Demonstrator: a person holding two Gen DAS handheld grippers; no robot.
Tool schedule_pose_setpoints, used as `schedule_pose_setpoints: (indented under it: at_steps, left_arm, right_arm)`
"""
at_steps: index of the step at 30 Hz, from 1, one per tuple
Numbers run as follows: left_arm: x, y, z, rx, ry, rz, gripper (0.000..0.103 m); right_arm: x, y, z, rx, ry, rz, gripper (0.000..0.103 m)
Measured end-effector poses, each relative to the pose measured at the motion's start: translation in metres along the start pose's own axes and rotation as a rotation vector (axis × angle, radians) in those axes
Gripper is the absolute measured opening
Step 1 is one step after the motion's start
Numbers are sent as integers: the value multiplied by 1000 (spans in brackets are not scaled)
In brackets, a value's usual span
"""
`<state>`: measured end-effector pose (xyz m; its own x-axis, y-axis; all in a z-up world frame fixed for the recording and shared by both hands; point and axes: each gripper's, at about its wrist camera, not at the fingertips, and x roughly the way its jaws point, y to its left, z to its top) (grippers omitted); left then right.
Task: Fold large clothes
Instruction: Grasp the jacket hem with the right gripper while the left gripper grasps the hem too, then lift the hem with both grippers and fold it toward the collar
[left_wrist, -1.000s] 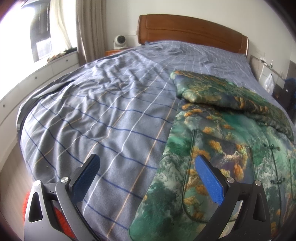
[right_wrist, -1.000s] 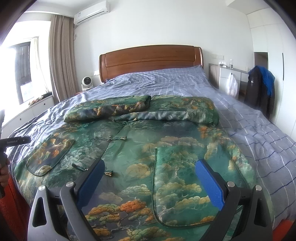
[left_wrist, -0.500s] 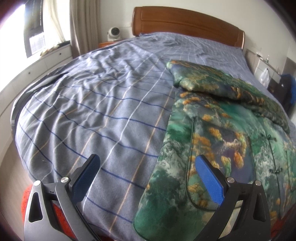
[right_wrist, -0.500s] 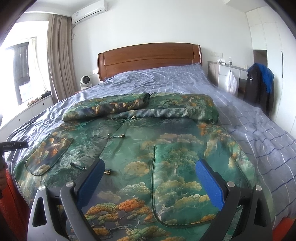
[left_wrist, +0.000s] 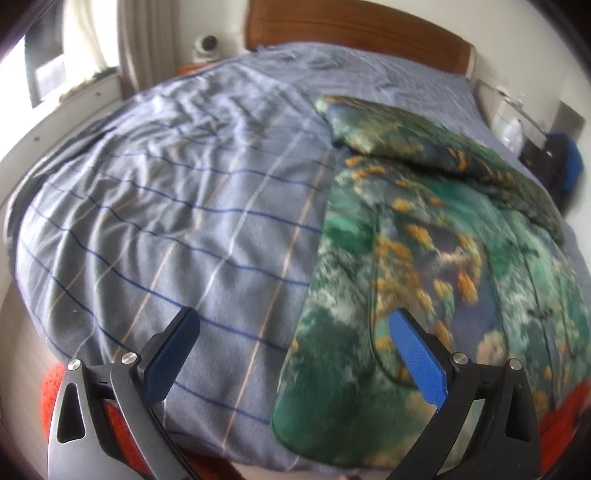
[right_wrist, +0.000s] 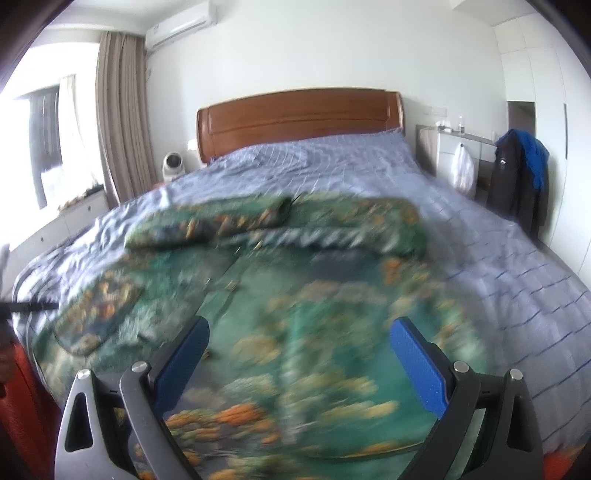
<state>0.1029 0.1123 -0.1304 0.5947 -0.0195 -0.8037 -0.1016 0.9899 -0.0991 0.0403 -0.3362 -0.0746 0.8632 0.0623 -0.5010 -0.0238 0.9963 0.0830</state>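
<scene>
Green printed garment (left_wrist: 436, 258), patterned with orange and teal landscape shapes, lies spread flat on the bed (left_wrist: 166, 221), filling the right half of the left wrist view and the centre of the right wrist view (right_wrist: 295, 314). Its sleeves are folded across the upper part, forming a thick band (right_wrist: 280, 225) across the middle of the right wrist frame. The garment's lower hem reaches the near edge of the bed at the bottom of both frames. Much of the cloth is blurred in the right wrist view.

The left gripper (left_wrist: 293, 350) sits at the bottom of its frame with its blue-padded fingers (left_wrist: 415, 356) spread wide apart and nothing between them; one finger shows over the striped grey-blue bedcover, the other over the garment's left edge. The right gripper (right_wrist: 297, 362) is at the bottom of its frame, fingers (right_wrist: 417, 369) likewise wide apart and empty, above the garment's lower part.

A wooden headboard (right_wrist: 299, 122) stands at the top centre, brown curtains (right_wrist: 122, 110) hang at the upper left, and a dark and blue jacket (right_wrist: 521, 177) hangs at the right edge.
</scene>
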Motion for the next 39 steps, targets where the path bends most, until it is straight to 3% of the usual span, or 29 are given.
schedule_pose_setpoints:
  at_steps: [3,7,10,13,14,15,16,17,18,21,26,30,34,36,39]
  left_arm:
    - [5,3,-4,14,71,-97,102]
    - [22,2,-9,7,172,-177,102]
    - [35,-2,-16,8,251,-207,102]
    - [32,-10,-21,58,278,-210,101]
    - [31,-12,-22,73,287,-204,93]
    - [29,-16,-23,89,302,-191,74]
    - [28,-19,-23,97,316,-192,62]
    - [27,-22,-23,104,327,-189,35]
    - [22,-26,-20,116,333,-190,17]
    - [10,-28,-8,102,336,-218,10]
    - [-14,-20,41,-22,289,-364,8]
    - [-19,-27,122,-74,165,-464,8]
    - [-3,-45,206,-50,27,-422,8]
    - [23,-54,253,-94,-18,-393,14]
    - [80,-73,307,-110,1,-370,26]
  right_arm:
    - [-9,-47,14,33,48,-43,98]
    - [-7,-113,9,69,265,-112,98]
    - [5,-131,-15,142,465,-12,98]
    - [15,-134,-35,189,596,50,97]
    - [17,-134,-38,198,614,62,93]
    - [19,-133,-39,209,627,88,74]
    - [21,-132,-39,215,640,115,56]
    - [24,-130,-38,216,659,143,24]
    - [25,-127,-35,207,672,142,20]
    - [24,-120,-17,185,719,192,15]
    - [16,-128,23,270,695,302,13]
    - [29,-136,83,349,552,382,13]
    - [79,-143,151,381,390,357,12]
    - [126,-152,182,406,327,310,12]
    - [199,-169,207,446,280,208,12]
